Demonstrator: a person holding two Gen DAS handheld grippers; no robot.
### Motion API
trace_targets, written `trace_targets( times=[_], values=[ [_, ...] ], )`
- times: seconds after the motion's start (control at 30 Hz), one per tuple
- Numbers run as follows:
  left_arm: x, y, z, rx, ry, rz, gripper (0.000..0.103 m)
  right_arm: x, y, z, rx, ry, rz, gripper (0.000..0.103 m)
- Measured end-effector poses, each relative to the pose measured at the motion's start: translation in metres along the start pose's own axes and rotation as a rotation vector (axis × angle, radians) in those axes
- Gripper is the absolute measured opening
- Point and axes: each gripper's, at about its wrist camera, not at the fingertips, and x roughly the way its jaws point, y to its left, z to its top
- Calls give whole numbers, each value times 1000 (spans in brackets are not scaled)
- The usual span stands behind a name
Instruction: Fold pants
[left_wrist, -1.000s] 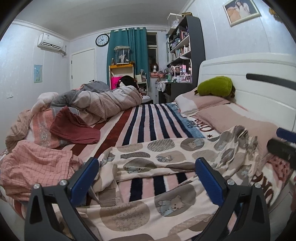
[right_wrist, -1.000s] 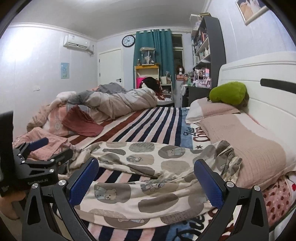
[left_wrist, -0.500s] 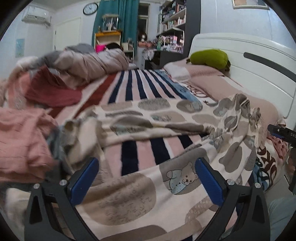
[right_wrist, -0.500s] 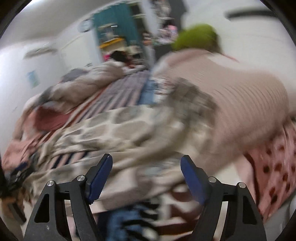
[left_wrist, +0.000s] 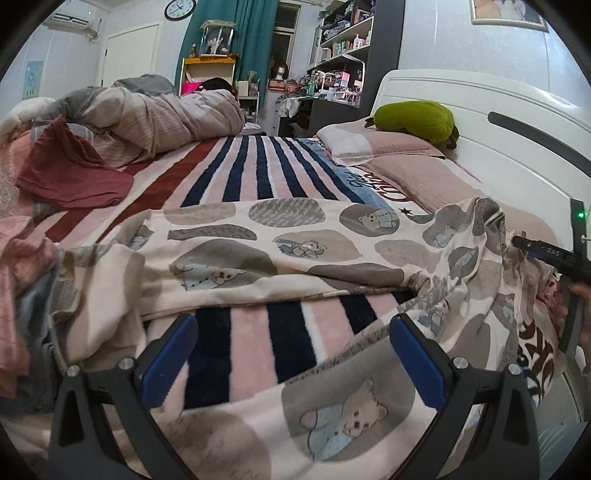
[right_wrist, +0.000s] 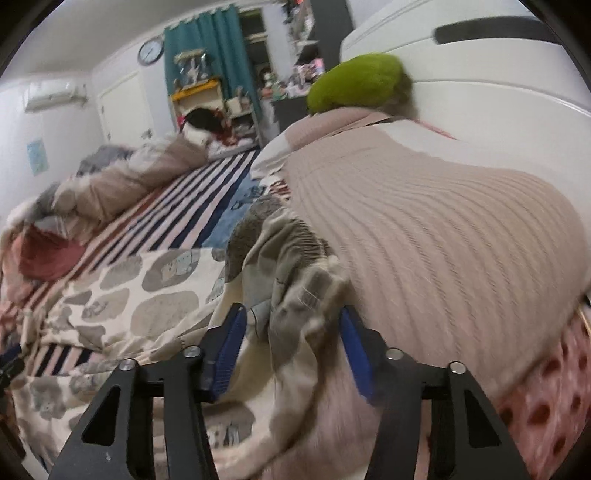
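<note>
Hanging low over the near leg of the pants (left_wrist: 266, 254), the left gripper (left_wrist: 293, 354) is wide open and holds nothing. The right gripper (right_wrist: 291, 343), half-closed, has the bunched waistband between its fingers beside the pillow (right_wrist: 443, 236). Both legs lie across the striped blanket (left_wrist: 255, 166).

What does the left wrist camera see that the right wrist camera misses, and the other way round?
Only the left wrist view shows the left tool, wide open over the striped blanket, both legs of the bear-print pants spread flat, and the black shelving unit.

Only the right wrist view shows the right tool with its blue pads either side of the bunched pants waistband, beside a ribbed pink pillow that fills the frame, though motion blur hides whether it grips.

Both show the pants, green plush, wall clock, teal curtain and rumpled duvet.
</note>
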Motion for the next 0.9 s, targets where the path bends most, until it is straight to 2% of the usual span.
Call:
trace_targets(
  times=[0.03,0.1,0.17,0.3,0.37,0.43,0.6,0.77,0.83,0.9],
  values=[
    [4,1,0,-5,5,-5,102,8,3,2,-15,15,-13,39],
    [10,1,0,-10,15,-12,102,17,6,3,-28,25,-56,18],
    [14,1,-1,-10,23,-15,102,25,12,4,-74,28,-118,3],
    [14,3,-6,4,28,-20,102,6,16,1,-101,-80,-195,1],
    [11,6,-8,8,33,-29,102,-17,12,-1,-103,-146,-257,0],
    [8,9,-10,15,41,-38,102,-38,4,-1,-96,-175,-284,0],
    [-7,13,-18,35,54,-69,102,-79,-18,-7,-88,-163,-343,0],
    [-31,25,-30,35,119,-124,102,-106,-42,-13,-43,-136,-366,1],
    [-45,35,-38,33,142,-93,102,-108,-49,-17,-29,-83,-348,1],
    [-59,51,-47,37,168,-22,102,-103,-50,-23,-23,-55,-331,2]
  ],
)
